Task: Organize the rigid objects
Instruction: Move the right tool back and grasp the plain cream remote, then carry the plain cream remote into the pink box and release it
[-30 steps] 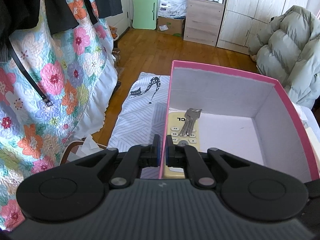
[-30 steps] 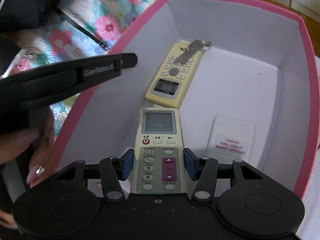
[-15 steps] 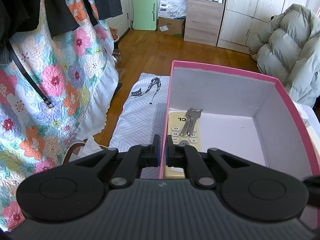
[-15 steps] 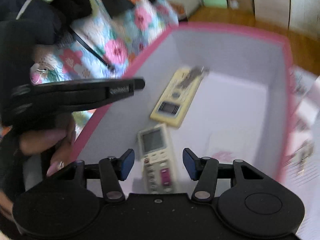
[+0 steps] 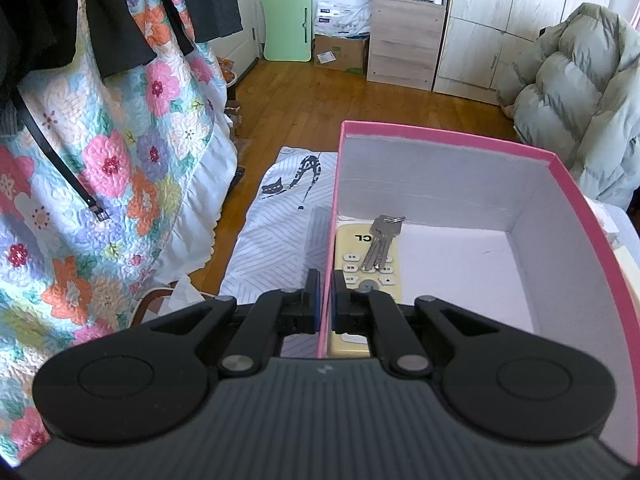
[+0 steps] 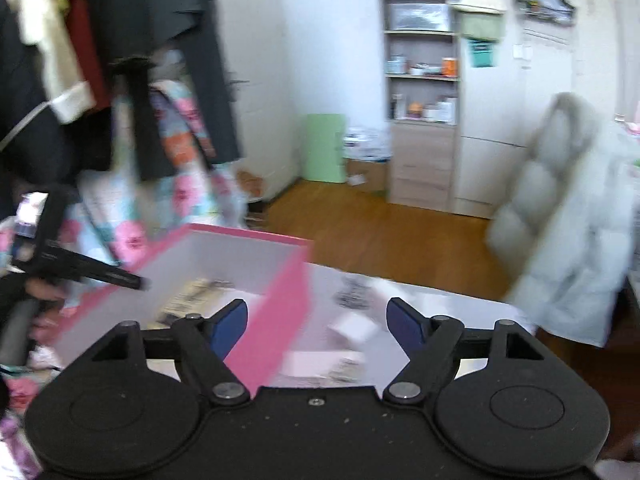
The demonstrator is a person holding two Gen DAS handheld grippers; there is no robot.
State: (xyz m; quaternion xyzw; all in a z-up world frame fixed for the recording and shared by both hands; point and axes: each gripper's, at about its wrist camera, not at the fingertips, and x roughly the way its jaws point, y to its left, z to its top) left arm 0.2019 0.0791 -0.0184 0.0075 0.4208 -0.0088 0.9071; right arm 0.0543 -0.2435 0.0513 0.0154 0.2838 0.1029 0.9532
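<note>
The white remote that was held between the fingers of the right gripper (image 6: 316, 326) a second ago is no longer there: it has been left inside the pink box (image 5: 440, 136), and the gripper has been swung up and away towards the table surface (image 6: 420, 300) beyond the box's right wall. Its jaws are opening, with nothing between them. The box wall is clamped by the left gripper (image 5: 325, 300), whose pads are pressed shut on the pink edge, unchanged from before. The yellow remote (image 5: 360, 264) is seen on the box floor with the keys (image 5: 382, 240) resting on it. Blurred small items on the table are judged to be the next to be collected.
</note>
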